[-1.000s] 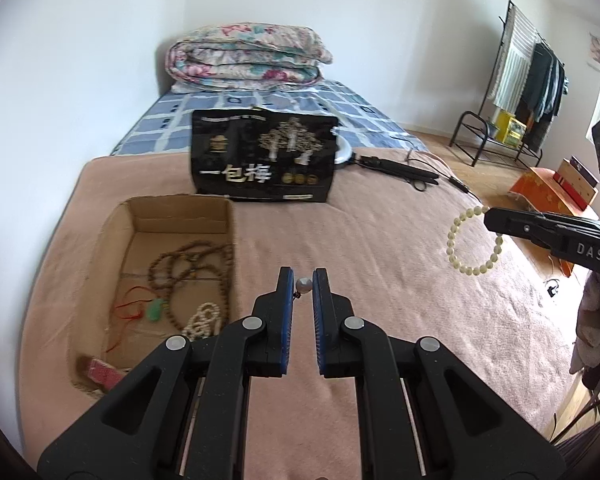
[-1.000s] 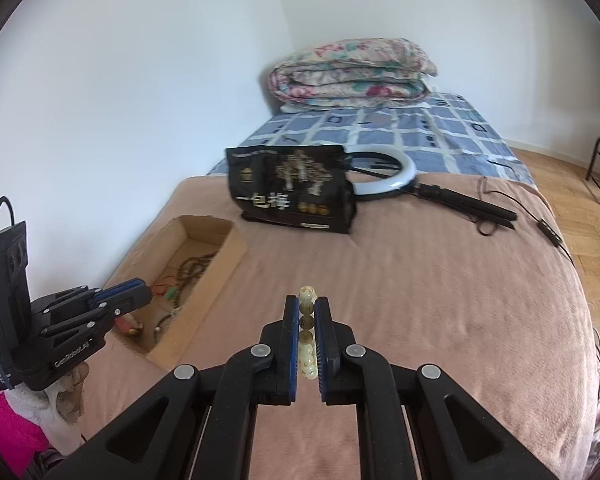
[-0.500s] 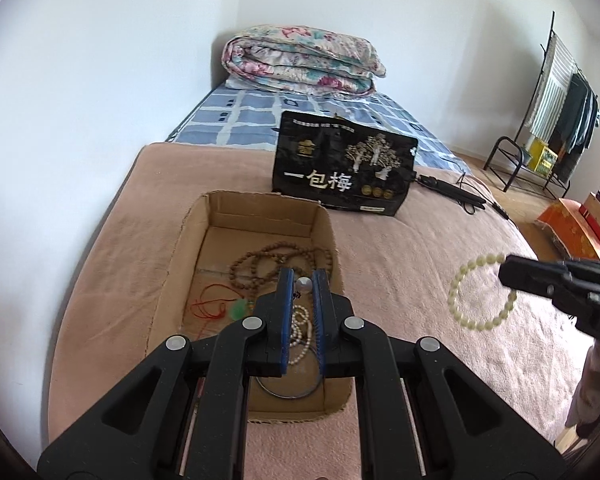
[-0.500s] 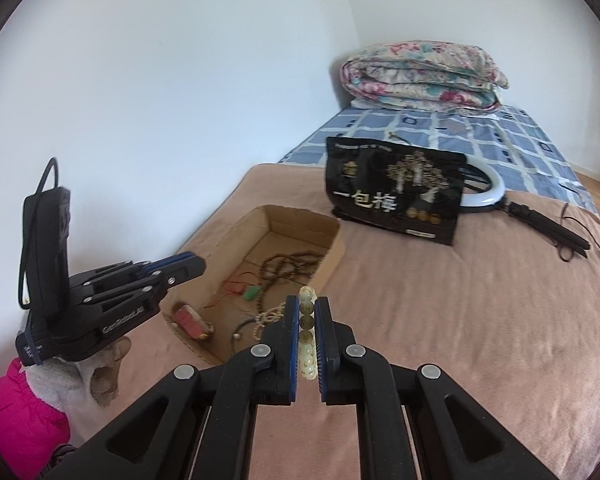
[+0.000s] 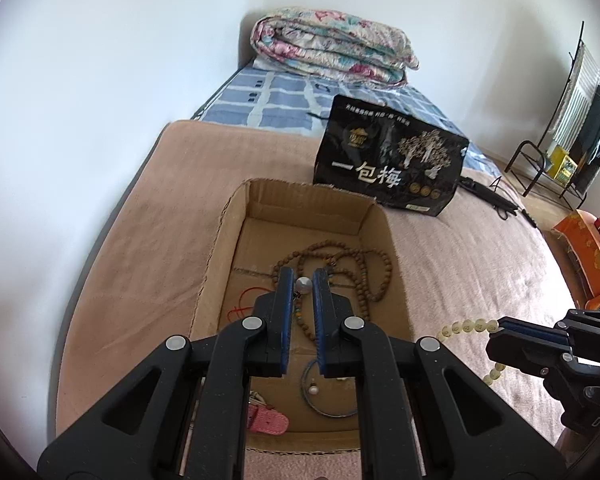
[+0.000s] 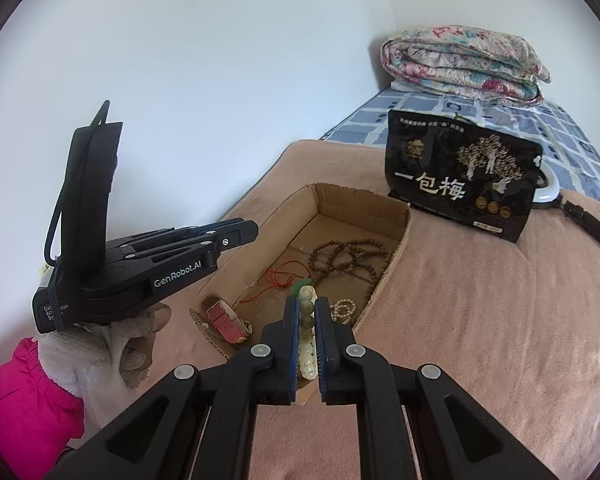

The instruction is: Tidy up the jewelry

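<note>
While both grippers hang over the box [image 5: 236,216], each pinches jewelry

The left gripper [image 5: 303,286] nips a silver bead [image 5: 303,285] above the brown bead strand [image 5: 374,280] inside; the right gripper [image 6: 307,316], at the box's near corner, clamps a pale bracelet [image 6: 306,320]. A pink strap [image 5: 266,420] and blue ring [image 5: 328,392] lie in the box on the bed [image 6: 480,320]

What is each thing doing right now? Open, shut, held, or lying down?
Left gripper: shut on a small silver bead, above the box.
Right gripper: shut on the pale bead bracelet.
Cardboard box: open on top.
Brown bead necklace: lying loose in the box.
Blue bangle: lying flat in the box.
Black bag: standing behind the box.
Quilt: folded.
</note>
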A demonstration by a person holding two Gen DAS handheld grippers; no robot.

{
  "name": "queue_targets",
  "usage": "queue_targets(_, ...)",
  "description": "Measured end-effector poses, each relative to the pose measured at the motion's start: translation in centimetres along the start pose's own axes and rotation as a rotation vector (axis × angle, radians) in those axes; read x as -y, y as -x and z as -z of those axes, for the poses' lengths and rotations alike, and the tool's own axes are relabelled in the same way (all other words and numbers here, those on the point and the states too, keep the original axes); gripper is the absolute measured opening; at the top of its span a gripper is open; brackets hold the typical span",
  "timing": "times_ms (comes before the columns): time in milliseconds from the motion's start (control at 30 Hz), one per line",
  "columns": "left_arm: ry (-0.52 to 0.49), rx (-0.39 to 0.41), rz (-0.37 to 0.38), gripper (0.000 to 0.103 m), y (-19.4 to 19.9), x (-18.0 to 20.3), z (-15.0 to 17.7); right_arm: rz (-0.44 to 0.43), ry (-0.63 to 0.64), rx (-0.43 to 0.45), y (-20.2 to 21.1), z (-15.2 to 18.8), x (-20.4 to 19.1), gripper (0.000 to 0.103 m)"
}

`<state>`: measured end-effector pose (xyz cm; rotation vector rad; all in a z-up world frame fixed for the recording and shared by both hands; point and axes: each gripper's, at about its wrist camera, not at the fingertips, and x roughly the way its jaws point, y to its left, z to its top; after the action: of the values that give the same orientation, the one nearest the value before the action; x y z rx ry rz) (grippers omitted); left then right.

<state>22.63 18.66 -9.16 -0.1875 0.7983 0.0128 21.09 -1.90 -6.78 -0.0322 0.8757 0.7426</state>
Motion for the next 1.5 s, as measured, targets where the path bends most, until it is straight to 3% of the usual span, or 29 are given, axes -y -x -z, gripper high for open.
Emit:
queue_targets(367,0.037,-0.059,-0.055,0.008,-1.5,-2.3,0.8,-0.022,-0.005,-0.050,-3.3,0.4,-0.4,0.008)
queue_targets(400,0.042,-0.063,-0.058,0.011,-1.6,-2.4,0.8,-0.019,-0.006,-0.051,-3.3,0.4,-0.4,0.015)
queue_targets(433,0.046,-0.065,-0.061,0.016,-1.6,-2.5,0.8,-0.018,-0.005,-0.052,-3.2,0.4,-0.5,0.029)
queue_targets(467,0.050,-0.064,-0.060,0.030,-1.5,-2.6,0.8,-0.011,-0.002,-0.047,-3.1,0.4,-0.5,0.034)
queue_targets(500,0.055,-0.060,-0.058,0.034,-1.4,-2.7,0.8,-0.001,0.001,-0.041,-2.9,0.5,-0.5,0.036)
queue_targets(800,0.048,-0.021,-0.066,0.034,0.1,-2.1,0.6,0.038,0.006,-0.036,-1.9,0.8,-0.1,0.039)
queue_targets(1133,0.038,0.039,-0.073,0.034,3.0,-0.8,0.3,0.082,0.031,0.003,0.4,1.1,-0.6,0.060)
queue_targets(1500,0.026,0.110,-0.100,0.034,7.6,0.5,0.9,0.133,0.050,0.066,3.8,1.2,-0.7,0.073)
